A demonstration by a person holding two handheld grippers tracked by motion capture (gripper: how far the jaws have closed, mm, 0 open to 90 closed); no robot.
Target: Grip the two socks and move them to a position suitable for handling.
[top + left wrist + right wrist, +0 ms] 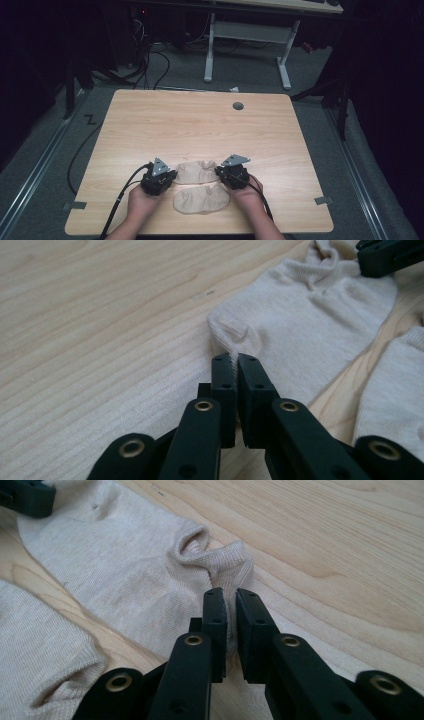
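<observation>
Two beige ankle socks lie side by side near the table's front edge. The far sock [196, 171] stretches between both grippers. My left gripper [169, 176] is shut on a pinch of fabric at its left end [234, 342], the jaws [235, 360] nearly touching. My right gripper [221, 173] is shut on the cuff end [220, 562], with knit showing in the thin gap between its jaws [230, 597]. The near sock [201, 200] lies flat and untouched, in front of the held one [395, 395] [40, 645].
The wooden table [200, 125] is bare beyond the socks, with a grey cable grommet [238, 106] near its far edge. Both hands rest at the front edge. A white desk frame [247, 35] and cables stand on the floor beyond.
</observation>
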